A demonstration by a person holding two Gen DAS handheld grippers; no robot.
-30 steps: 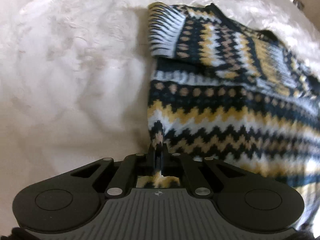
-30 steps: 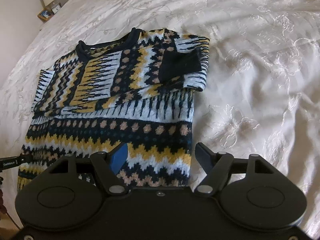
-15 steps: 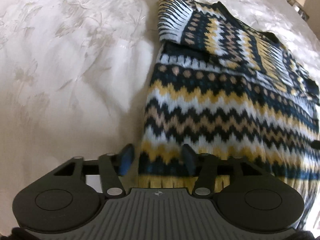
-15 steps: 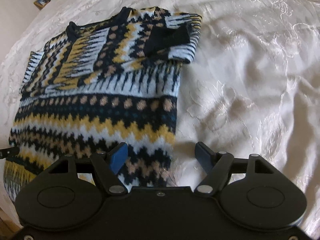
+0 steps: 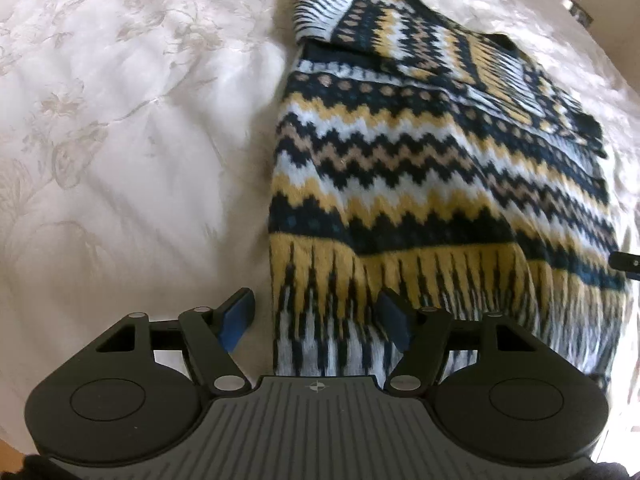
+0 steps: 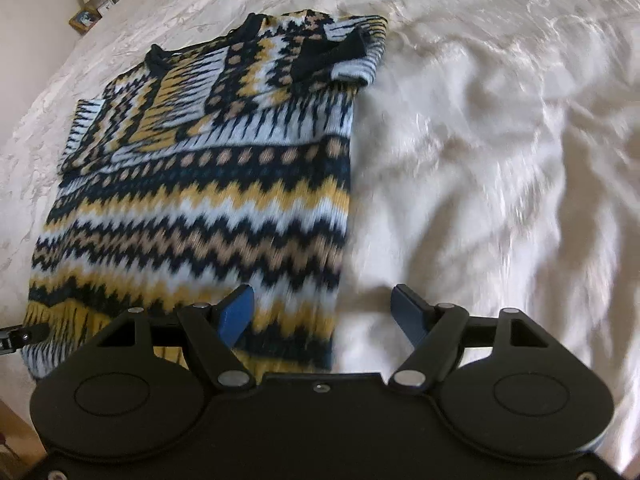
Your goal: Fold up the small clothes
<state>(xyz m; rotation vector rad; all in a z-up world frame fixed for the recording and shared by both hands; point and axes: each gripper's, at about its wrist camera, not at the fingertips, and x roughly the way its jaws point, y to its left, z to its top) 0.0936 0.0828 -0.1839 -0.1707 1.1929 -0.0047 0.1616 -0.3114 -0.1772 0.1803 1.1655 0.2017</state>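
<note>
Left gripper point(image 5: 316, 316) opening over seemingly unlabelled sweater point(image 5: 420, 168)

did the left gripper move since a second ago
Yes. The left gripper backed down the sweater from mid-body to its hem, letting go; its jaws are opening, clear of the knit.

White embroidered bedspread point(image 5: 120, 140), rumpled, patterned knit sweater point(image 5: 420, 168) lying flat on it, sleeves folded in.

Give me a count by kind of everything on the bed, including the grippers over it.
Patterned sweater: 1
Grippers: 2, the left gripper, jaws opening over the hem, and the right gripper, open
Bedspread: 1
Total: 4
</note>
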